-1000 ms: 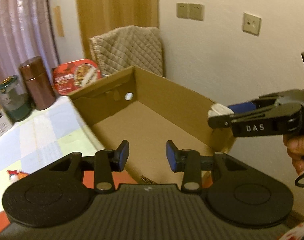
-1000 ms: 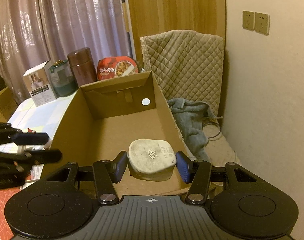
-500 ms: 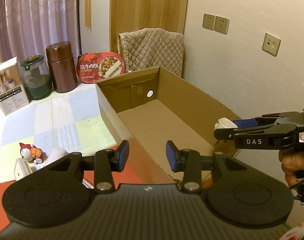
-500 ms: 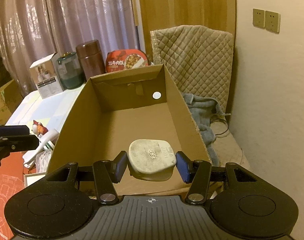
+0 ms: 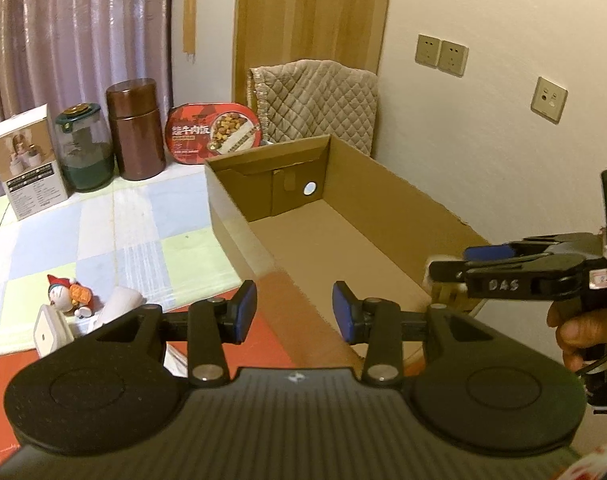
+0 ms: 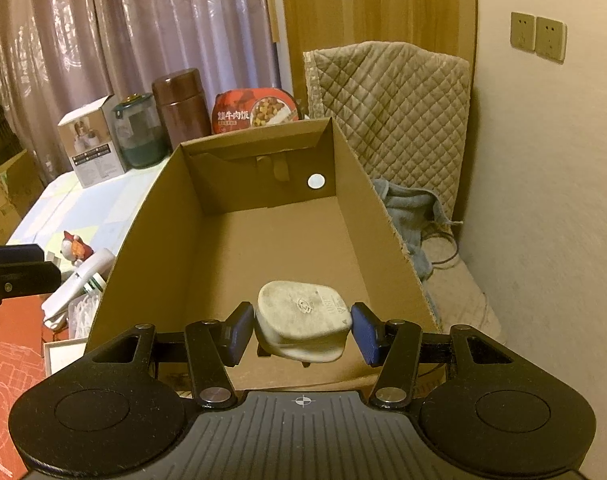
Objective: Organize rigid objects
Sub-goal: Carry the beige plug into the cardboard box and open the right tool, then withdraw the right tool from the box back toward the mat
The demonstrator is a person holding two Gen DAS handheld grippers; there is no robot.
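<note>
An open cardboard box (image 6: pixel 387 224) stands in front of me, its floor bare. My right gripper (image 6: pixel 301 330) holds a white, worn plug-like adapter (image 6: pixel 303 320) above the box's near end; a small gap shows at each pad. In the left wrist view the right gripper (image 5: pixel 447 266) hovers over the box's (image 5: pixel 239 236) right wall. My left gripper (image 5: pixel 294 312) is open and empty above the box's near left corner. A Doraemon figure (image 5: pixel 69 292), a white charger (image 5: pixel 51 330) and a white bottle (image 5: pixel 117 304) lie left of the box.
At the back of the checked cloth (image 5: pixel 103 232) stand a white carton (image 5: pixel 25 160), a green glass jar (image 5: pixel 83 152), a brown canister (image 5: pixel 135 132) and a red meal box (image 5: pixel 213 134). A quilted chair (image 6: pixel 391 92) and grey cloth (image 6: pixel 411 212) are right of the box.
My left gripper has drawn back and swung left, bringing the table items into view. My right gripper has risen a little, and its fingers have widened slightly around the adapter.
</note>
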